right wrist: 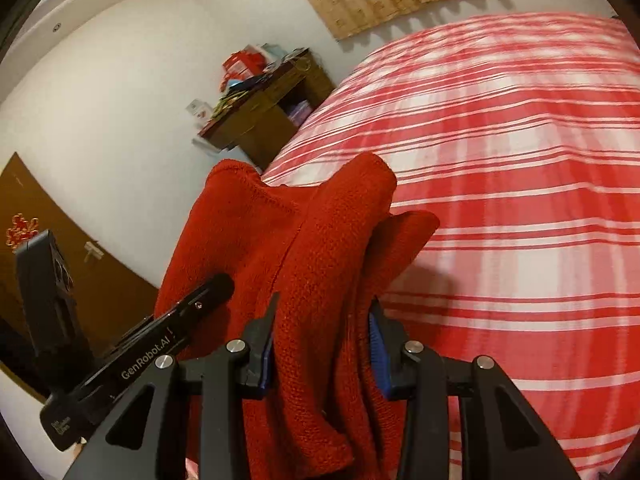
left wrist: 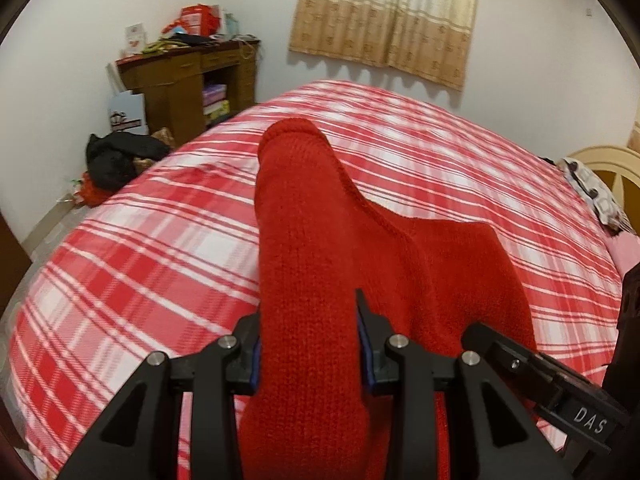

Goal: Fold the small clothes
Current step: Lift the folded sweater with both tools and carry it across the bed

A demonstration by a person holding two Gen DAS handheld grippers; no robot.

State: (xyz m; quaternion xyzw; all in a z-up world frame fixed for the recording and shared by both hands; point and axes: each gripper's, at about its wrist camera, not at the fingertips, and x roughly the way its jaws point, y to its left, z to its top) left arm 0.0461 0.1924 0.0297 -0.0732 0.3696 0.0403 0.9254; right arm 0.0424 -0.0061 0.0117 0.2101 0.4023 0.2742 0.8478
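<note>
A red knitted garment is held up over the bed by both grippers. My left gripper is shut on a thick bunch of its fabric, which runs forward between the blue pads. My right gripper is shut on another bunch of the same garment, with folds hanging below it. The right gripper's finger shows at the right in the left wrist view, and the left gripper's finger shows at the left in the right wrist view, so the two grippers are close together.
A bed with a red and white plaid cover lies below. A brown desk piled with clutter stands at the far left by the wall. Dark clothes lie on the floor. A beige curtain hangs behind. The headboard is at right.
</note>
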